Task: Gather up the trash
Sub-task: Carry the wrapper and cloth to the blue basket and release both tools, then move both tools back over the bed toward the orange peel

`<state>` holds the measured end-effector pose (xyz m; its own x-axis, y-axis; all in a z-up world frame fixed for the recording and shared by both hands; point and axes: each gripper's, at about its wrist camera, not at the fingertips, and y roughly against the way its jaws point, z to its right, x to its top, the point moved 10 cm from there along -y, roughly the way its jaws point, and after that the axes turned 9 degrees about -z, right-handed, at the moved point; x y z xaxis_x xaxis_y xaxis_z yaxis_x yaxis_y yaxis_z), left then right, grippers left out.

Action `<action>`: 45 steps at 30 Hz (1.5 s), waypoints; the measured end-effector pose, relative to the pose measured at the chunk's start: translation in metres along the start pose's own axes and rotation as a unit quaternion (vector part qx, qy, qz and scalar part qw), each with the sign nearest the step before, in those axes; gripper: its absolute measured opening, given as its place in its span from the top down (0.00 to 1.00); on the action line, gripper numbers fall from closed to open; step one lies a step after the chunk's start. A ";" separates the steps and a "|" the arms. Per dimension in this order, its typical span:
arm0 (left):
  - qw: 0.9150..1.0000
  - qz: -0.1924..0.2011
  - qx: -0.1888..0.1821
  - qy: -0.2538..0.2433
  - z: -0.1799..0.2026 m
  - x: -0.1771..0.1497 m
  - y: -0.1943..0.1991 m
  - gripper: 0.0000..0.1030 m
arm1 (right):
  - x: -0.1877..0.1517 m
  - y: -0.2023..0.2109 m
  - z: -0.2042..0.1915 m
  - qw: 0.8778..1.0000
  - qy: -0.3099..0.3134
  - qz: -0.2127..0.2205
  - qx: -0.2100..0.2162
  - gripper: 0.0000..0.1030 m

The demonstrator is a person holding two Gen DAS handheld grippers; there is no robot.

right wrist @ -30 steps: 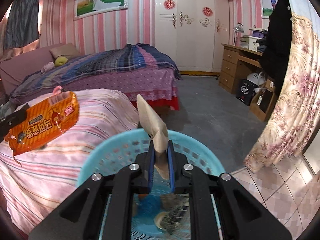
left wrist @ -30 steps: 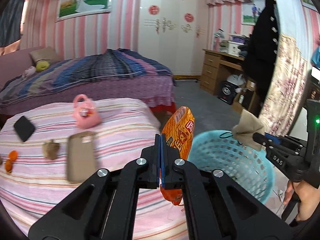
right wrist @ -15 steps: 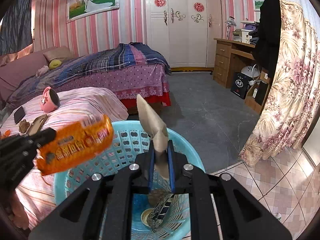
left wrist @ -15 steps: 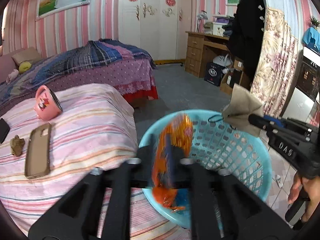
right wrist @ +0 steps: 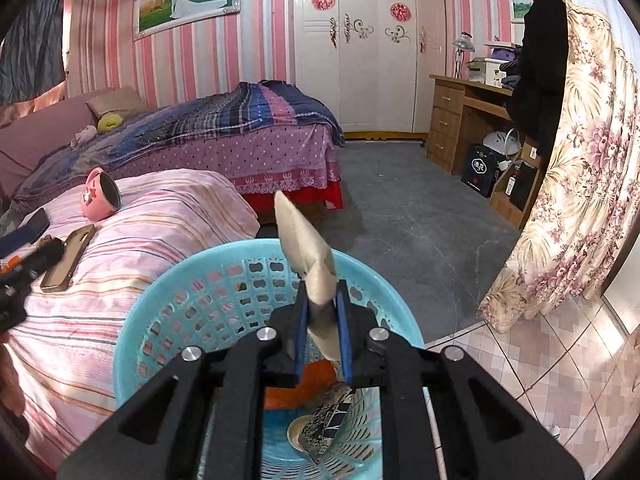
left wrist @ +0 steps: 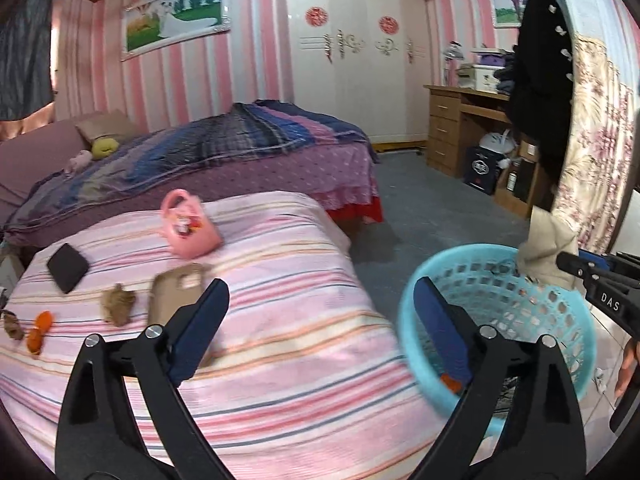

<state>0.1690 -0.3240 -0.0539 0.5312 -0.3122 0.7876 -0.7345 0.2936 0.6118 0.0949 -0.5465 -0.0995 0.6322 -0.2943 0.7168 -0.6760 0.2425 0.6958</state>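
Left tool (left wrist: 320, 312) is spread wide, nothing gripped, held over the striped bed (left wrist: 280, 320) beside the blue basket (left wrist: 576, 356). Right tool (right wrist: 322, 312) is clamped on a beige paper scrap (right wrist: 308, 252) above the basket (right wrist: 168, 312). An orange wrapper (right wrist: 316, 380) is seen inside.

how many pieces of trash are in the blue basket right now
3 that show: an orange snack bag, a dark patterned wrapper and a round lid on the basket floor. The gripper may hide more.
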 end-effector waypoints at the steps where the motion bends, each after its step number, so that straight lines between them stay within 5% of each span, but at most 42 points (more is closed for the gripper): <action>1: 1.000 0.003 0.006 0.004 -0.009 0.000 0.003 0.11 | 0.000 -0.001 -0.001 1.000 -0.001 -0.001 -0.003 0.64; 2: 1.000 0.004 0.010 0.006 -0.014 0.001 0.005 0.10 | 0.000 -0.001 -0.001 1.000 -0.005 -0.001 -0.009 0.48; 11: 0.998 0.014 0.048 0.028 -0.075 0.001 0.028 0.08 | 0.007 0.004 -0.023 1.000 -0.006 0.014 -0.020 0.17; 33: 0.984 -0.007 0.123 0.129 -0.267 -0.042 0.045 0.05 | 0.025 0.015 -0.152 0.998 0.043 0.053 0.010 0.11; 45: 0.973 -0.028 0.165 0.158 -0.345 -0.079 0.043 0.05 | 0.009 0.006 -0.225 0.994 0.095 0.037 0.026 0.11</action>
<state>0.2410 0.0249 -0.0649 0.6400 -0.0110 0.7683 -0.7680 -0.0389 0.6392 0.1819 -0.3396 -0.0782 0.6370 -0.0959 0.7649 -0.7389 0.2069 0.6413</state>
